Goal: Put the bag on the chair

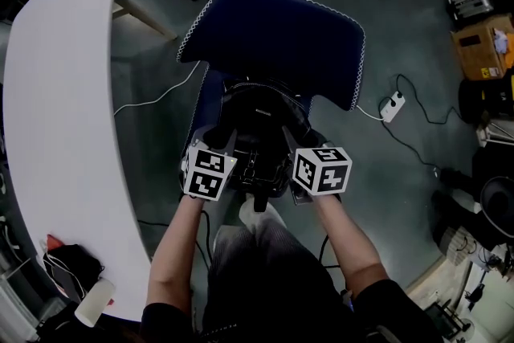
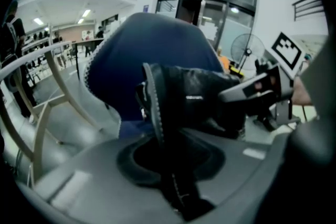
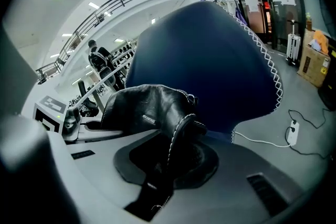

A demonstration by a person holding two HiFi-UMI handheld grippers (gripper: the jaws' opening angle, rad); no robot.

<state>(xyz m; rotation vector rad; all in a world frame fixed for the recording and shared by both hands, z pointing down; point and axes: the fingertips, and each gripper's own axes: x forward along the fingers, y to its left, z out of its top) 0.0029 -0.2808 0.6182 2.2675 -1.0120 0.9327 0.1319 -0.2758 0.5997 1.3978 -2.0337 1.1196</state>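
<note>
Over chair, black bag (white-stitched leather).

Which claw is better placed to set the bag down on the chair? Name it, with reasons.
Neither: left claw and right claw each clamp a strap, with the bag between them over the chair. Lowering both together looks best.
</note>
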